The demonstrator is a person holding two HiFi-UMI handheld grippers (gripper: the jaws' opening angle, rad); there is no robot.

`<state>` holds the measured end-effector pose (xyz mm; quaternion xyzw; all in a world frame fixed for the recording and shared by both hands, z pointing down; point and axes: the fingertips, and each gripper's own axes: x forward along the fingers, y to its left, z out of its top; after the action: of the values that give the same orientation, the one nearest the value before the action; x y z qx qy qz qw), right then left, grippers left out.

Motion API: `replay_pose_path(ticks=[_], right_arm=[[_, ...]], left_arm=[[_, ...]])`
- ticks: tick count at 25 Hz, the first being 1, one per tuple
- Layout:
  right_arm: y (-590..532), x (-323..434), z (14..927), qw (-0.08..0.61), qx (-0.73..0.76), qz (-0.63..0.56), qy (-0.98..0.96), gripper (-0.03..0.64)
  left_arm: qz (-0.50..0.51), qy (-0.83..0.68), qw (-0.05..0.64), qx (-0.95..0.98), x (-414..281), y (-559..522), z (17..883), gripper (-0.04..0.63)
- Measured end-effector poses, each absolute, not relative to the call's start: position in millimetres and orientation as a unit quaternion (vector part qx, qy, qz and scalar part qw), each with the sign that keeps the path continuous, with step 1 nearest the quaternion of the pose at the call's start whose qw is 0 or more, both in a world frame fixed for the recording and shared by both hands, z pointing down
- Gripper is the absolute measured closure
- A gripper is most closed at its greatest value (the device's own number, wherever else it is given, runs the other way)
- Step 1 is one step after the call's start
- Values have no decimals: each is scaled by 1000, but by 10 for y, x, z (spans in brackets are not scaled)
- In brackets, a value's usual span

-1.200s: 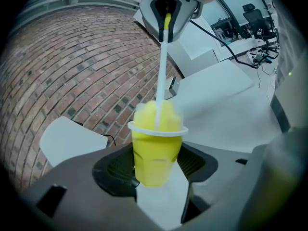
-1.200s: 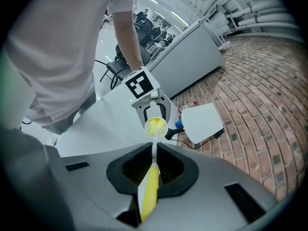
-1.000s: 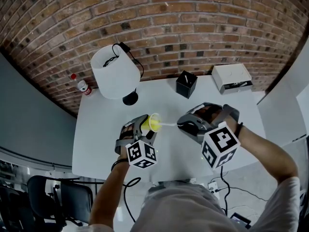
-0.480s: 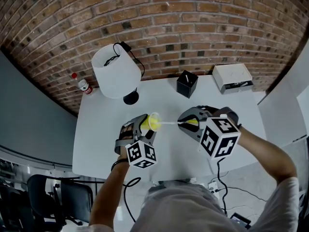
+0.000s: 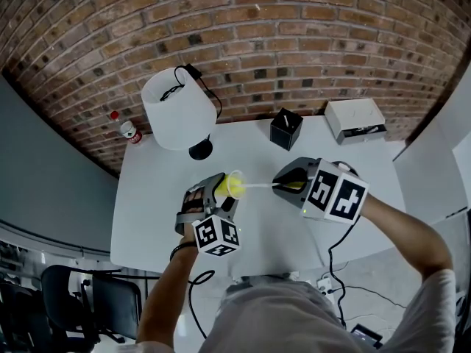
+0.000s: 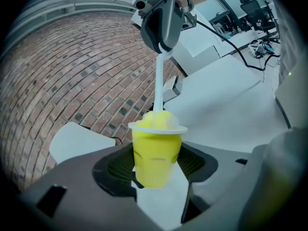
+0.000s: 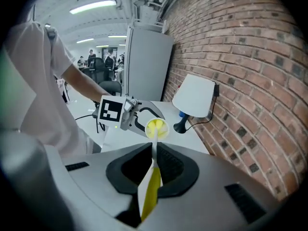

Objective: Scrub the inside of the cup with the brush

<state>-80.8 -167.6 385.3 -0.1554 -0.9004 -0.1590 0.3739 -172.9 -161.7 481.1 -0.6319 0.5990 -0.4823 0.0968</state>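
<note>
My left gripper (image 5: 221, 191) is shut on a small yellow cup (image 5: 234, 185) with a white rim, held tipped with its mouth toward the right. In the left gripper view the cup (image 6: 155, 150) sits between the two dark pads. My right gripper (image 5: 283, 185) is shut on the yellow-and-white handle of a brush (image 7: 150, 186). The thin white stem of the brush (image 5: 257, 187) reaches left, and its yellow head (image 6: 161, 120) is inside the cup's mouth. The right gripper view looks straight into the cup (image 7: 156, 128).
A white lamp (image 5: 179, 109) stands at the back left of the white table (image 5: 147, 212). A black box (image 5: 285, 129) and a white box (image 5: 355, 119) sit at the back. A small bottle (image 5: 126, 130) with a red cap is left of the table. A cable (image 5: 197, 278) hangs at the front edge.
My right gripper has rolled, so its marker cube has swung upward and to the right. The brush stays in the cup. The left gripper and cup have not moved.
</note>
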Motion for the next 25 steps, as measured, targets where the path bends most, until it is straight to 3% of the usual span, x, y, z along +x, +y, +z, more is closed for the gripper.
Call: replay_pose_path(ticks=[20,25], right_arm=[[-1867,-785,3934,388,-118,200,-892,591],[-1911,-742,3932,386,-117,217,-889,591]], left_arm=[[-484,609,123,-616,-1742,-1640,4750,318],[-482,608,128,-618,-1742,-1640,4737,318]])
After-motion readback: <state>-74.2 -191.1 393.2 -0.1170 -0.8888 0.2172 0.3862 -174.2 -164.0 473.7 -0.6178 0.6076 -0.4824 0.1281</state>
